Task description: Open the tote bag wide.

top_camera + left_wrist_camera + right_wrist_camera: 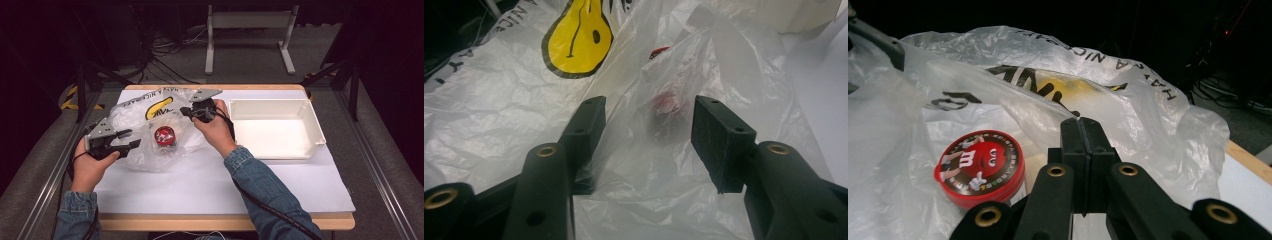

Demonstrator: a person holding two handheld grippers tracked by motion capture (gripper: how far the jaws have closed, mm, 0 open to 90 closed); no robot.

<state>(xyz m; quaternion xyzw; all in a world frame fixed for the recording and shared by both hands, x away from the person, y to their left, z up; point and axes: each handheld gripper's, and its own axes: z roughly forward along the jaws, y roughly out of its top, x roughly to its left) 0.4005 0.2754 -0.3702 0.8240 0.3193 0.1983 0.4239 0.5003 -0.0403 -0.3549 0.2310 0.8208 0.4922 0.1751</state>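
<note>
The left tongs [131, 139], at the left of the high view, stand partly open, with thin film of the plastic bag [135, 112] lying loose between the jaws and neither pad pressing on it. In the left gripper view the two black jaws point up the frame at a red blur behind the film. The right tongs [186, 112], above the middle of the high view, are shut tight; in the right gripper view their jaws meet flat against each other, and whether a fold of the bag is pinched between them cannot be told. The bag is clear and crumpled, with a yellow face and black letters printed on it; it lies spread over the upper left part of the table [210, 185], its long side running from lower left to upper right of the high view. Inside it, between the two tongs, a round red tin [164, 135] lies flat with its printed lid up. Just right of the right tongs stands a white tray [318, 131], its rim near the table's right edge. The lower half of the table is bare white sheet. Behind the table's far edge a white frame [250, 20] stands on the floor.
</note>
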